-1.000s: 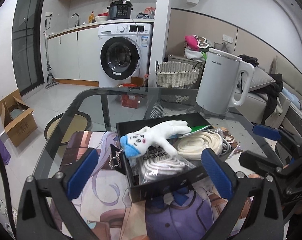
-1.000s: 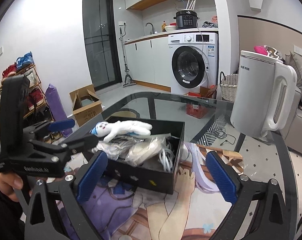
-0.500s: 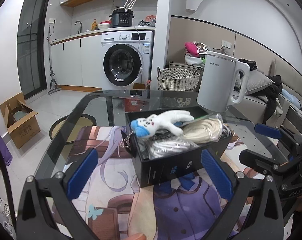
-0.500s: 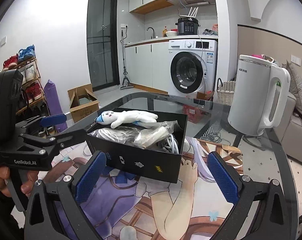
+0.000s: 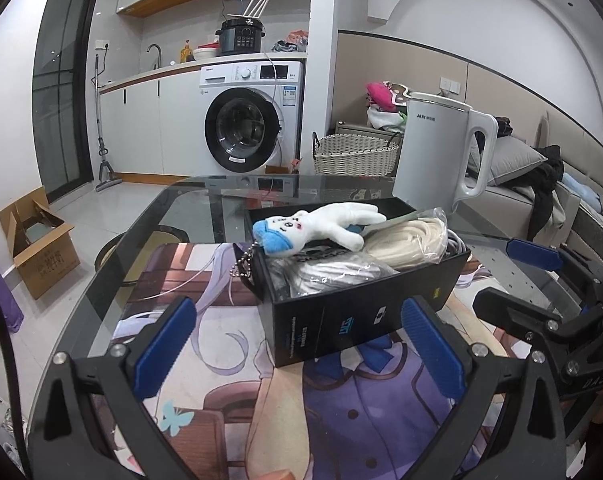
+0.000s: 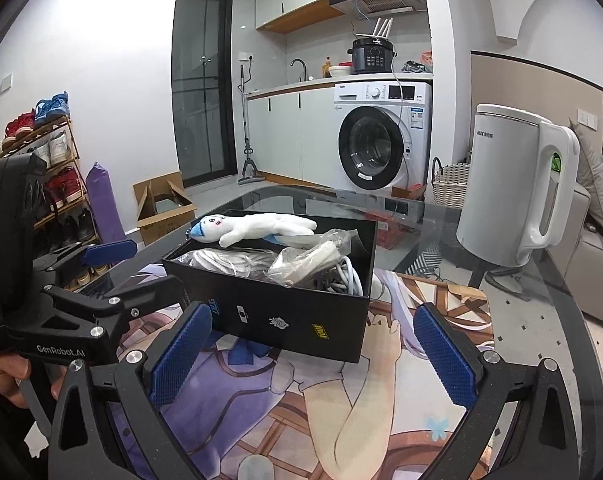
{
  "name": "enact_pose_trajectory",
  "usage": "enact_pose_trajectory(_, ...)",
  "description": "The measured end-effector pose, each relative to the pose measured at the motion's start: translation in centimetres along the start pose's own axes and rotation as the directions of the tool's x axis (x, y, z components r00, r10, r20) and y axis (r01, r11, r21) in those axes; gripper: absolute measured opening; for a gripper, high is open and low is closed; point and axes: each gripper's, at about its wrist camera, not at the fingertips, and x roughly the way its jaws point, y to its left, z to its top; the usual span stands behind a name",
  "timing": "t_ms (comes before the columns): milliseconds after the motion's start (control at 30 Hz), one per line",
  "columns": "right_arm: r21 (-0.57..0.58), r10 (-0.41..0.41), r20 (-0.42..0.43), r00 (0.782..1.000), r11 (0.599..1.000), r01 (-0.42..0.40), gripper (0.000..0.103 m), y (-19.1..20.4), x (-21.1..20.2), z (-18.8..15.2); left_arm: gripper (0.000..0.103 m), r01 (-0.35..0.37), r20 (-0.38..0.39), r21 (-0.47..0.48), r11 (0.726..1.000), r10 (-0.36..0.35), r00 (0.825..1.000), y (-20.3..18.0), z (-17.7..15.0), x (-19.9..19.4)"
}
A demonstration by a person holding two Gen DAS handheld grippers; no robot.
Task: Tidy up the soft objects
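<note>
Blue pads on the left hand-held gripper stand wide apart and bare, released, low over the mat just short of the box. The right hand-held gripper is the same: spread, gripping nothing, its pads either side of the box's near wall without touching it.

Over the last second both have dropped and eased back, so each camera now looks nearly level at the box's side instead of down into it. The box and its load lie as they did. I read this as a pause between steps, with nothing in hand and the next pick not yet chosen.

The plush lies across the top of the box, blue head hanging over the left rim, its bead chain dangling outside. Under it sit a bagged coil of cream cord, a bagged grey bundle and loose white cable by the right wall. The box is heaped to its rim, so the plush sits loosely and looks likely to slide off if nudged.

A white kettle stands behind the box on the glass counter, near enough to hamper a reach from the far side. From the right wrist view, the left tool crowds the box's left corner.
</note>
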Motion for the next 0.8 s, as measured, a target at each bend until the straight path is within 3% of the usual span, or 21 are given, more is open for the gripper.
enact_pose_trajectory(800, -0.006, -0.018, 0.037, 0.999, 1.0, 0.018, 0.102, 0.2, -0.81, -0.29, 0.103, -0.001, 0.024, 0.009, 1.0, 0.0, 1.0, -0.28, -0.25, -0.59)
